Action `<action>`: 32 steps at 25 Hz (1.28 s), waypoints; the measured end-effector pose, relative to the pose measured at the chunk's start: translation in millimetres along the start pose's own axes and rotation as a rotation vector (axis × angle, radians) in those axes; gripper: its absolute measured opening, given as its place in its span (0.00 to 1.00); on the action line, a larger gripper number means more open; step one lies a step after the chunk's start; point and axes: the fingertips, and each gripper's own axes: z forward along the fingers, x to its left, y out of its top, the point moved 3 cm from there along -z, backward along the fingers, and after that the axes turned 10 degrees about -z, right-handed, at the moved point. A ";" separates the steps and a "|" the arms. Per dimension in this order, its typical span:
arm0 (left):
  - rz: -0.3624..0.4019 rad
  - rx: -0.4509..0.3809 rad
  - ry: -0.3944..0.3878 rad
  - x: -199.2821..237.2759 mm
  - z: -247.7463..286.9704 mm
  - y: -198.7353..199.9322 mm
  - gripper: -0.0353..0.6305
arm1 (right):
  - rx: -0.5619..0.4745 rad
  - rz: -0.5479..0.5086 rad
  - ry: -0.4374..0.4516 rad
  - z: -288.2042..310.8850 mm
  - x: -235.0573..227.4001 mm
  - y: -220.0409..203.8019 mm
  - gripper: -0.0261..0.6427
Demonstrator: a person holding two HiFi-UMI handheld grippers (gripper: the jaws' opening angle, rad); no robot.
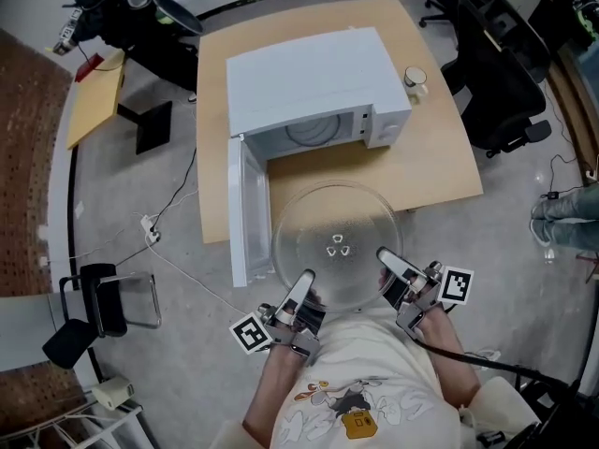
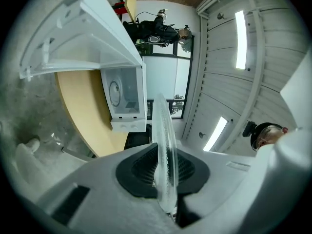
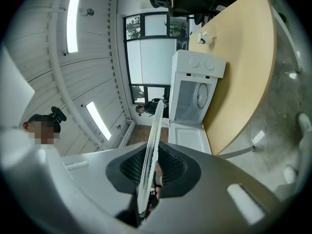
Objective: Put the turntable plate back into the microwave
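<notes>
The clear glass turntable plate (image 1: 337, 241) hangs level in front of the table's near edge, held at its near rim from both sides. My left gripper (image 1: 307, 283) is shut on the plate's near-left rim; my right gripper (image 1: 386, 258) is shut on its near-right rim. In the left gripper view the plate (image 2: 165, 150) shows edge-on between the black pads (image 2: 139, 167), and likewise the plate (image 3: 151, 152) in the right gripper view. The white microwave (image 1: 314, 78) stands on the wooden table (image 1: 430, 157) ahead, its door (image 1: 241, 213) swung open to the left and its cavity (image 1: 314, 134) showing.
A small cup-like object (image 1: 415, 79) sits on the table right of the microwave. Black office chairs (image 1: 496, 73) stand at the right, a cable (image 1: 173, 218) and a black stool (image 1: 103, 297) lie on the floor to the left. A person's legs (image 1: 566, 218) show at far right.
</notes>
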 end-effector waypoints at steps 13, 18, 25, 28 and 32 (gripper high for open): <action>0.033 -0.114 -0.008 24.2 91.6 35.7 0.09 | 0.174 0.064 0.023 43.9 -57.7 95.0 0.11; 0.034 -0.142 -0.027 57.7 104.5 68.8 0.10 | 0.170 0.057 -0.010 65.7 -101.6 105.9 0.10; -0.033 -0.200 -0.070 107.5 123.4 115.1 0.10 | 0.109 0.088 -0.054 100.5 -159.9 118.5 0.09; -0.034 -0.224 -0.103 113.6 129.4 128.6 0.10 | 0.094 0.062 -0.046 117.2 -166.4 124.8 0.09; -0.058 -0.261 -0.136 116.4 138.7 144.1 0.10 | 0.090 0.042 -0.017 134.5 -166.3 126.2 0.22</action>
